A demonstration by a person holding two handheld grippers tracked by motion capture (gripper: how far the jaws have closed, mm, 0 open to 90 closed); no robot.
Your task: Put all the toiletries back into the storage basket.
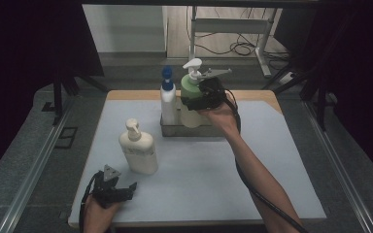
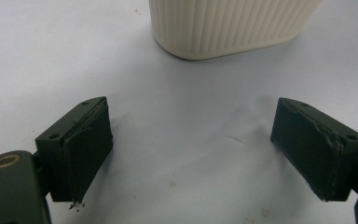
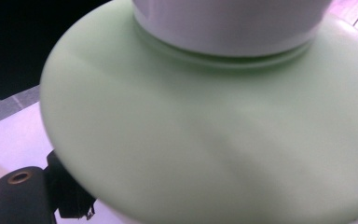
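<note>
A green pump bottle [image 1: 191, 86] with a white pump head stands in a metal tray [image 1: 194, 131] at the back middle of the table. My right gripper [image 1: 193, 102] is shut on its body just below the shoulder. Up close, the green bottle [image 3: 214, 140] sits pressed between the jaws of that right gripper [image 3: 219, 210]. A cream pump bottle [image 1: 138, 148] stands upright at the front left. My left gripper [image 1: 126, 190] rests low on the mat just in front of it, open and holding nothing. The cream bottle's ribbed base [image 2: 233, 25] lies ahead of the left gripper [image 2: 205, 144].
A white bottle with a blue cap [image 1: 167, 99] stands in the same tray, left of the green one. A pale grey mat [image 1: 213, 179] covers the wooden table. Dark curtains hang at both sides, and a desk frame with cables stands beyond the far edge.
</note>
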